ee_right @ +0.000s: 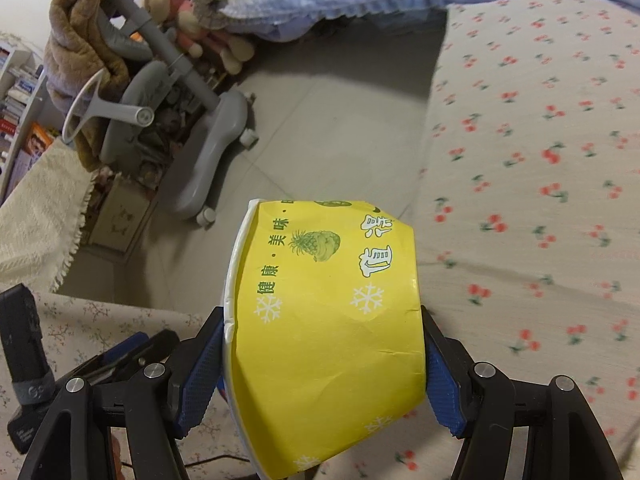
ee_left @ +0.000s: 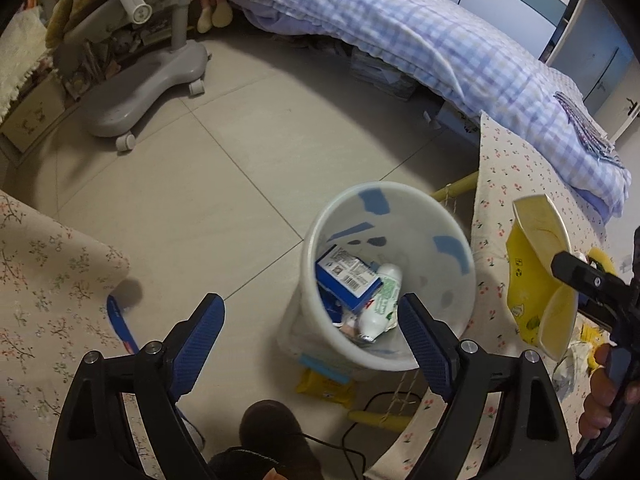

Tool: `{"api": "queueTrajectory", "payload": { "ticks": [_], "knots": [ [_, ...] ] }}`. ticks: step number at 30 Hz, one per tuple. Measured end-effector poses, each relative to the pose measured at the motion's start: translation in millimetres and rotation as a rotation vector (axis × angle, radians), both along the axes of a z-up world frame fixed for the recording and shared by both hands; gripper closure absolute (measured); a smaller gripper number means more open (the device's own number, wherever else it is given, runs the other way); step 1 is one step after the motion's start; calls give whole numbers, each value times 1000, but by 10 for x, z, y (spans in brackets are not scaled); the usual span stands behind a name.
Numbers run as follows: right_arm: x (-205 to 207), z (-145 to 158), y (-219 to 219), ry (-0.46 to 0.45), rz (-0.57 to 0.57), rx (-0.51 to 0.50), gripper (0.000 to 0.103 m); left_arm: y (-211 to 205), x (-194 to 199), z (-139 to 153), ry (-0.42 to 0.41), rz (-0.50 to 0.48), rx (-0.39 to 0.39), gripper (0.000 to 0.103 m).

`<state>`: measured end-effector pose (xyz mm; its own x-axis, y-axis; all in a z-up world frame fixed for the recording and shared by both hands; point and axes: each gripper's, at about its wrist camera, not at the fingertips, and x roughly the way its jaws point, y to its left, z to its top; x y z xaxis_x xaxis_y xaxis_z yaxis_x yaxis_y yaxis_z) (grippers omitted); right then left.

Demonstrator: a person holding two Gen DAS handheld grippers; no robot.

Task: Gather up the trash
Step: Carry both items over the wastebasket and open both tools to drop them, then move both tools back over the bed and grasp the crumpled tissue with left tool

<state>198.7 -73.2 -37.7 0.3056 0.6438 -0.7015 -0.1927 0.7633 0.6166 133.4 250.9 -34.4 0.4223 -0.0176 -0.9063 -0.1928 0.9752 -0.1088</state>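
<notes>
A white waste bin (ee_left: 320, 240) stands on the tiled floor beside a table with a cherry-print cloth (ee_left: 504, 168). Inside it lie a blue box (ee_left: 348, 276) and a white tube (ee_left: 384, 300). My left gripper (ee_left: 310, 300) hangs over the bin's near rim, open, with nothing between its blue pads. My right gripper (ee_right: 320, 316) is shut on a squashed yellow paper bowl (ee_right: 324, 340) with a pineapple print, held over the cherry cloth. From the left wrist view that bowl (ee_left: 536, 280) sits to the right of the bin, with the right gripper's finger (ee_left: 580, 276) on it.
Crumpled wrappers (ee_left: 576, 356) lie on the cherry cloth near a person's hand (ee_left: 600, 396). A yellow packet (ee_left: 324, 388) and a black cable (ee_left: 360, 420) lie on the floor by the bin. A floral cloth (ee_left: 48, 280) is left, a grey wheeled chair base (ee_left: 152, 88) and a bed (ee_left: 440, 52) beyond.
</notes>
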Motion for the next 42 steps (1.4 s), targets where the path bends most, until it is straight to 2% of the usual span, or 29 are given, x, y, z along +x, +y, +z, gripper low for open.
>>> {"api": "queueTrajectory", "payload": {
  "ticks": [3,5,8,17,23,25,31,35,37,42],
  "knots": [
    [30,-23,116,-10,28,41,26,89,-39,-5,5,9,4,12],
    [39,-30,171,-9,45,86,17,126,-56,-9,7,14,5,12],
    [36,2,213,-13,58,93,16,130,-71,-7,7,9,9,12],
    [-56,119,71,-51,39,-17,16,-31,-95,40,4,-31,10,12],
    [-176,246,-131,-89,22,-117,16,-296,-95,96,0,-82,7,10],
    [-230,282,-246,-97,15,-137,16,-424,-97,115,1,-107,4,7],
    [-389,363,-722,-100,-36,-204,16,-850,-121,153,9,-193,-2,7],
    [-518,409,-1142,-102,-93,-255,16,-1222,-167,164,14,-270,-8,6],
    [-584,419,-1354,-101,-124,-276,16,-1396,-183,160,17,-302,-13,0],
    [-749,401,-1893,-71,-213,-301,16,-1942,-252,154,27,-399,-29,0]
  ]
}}
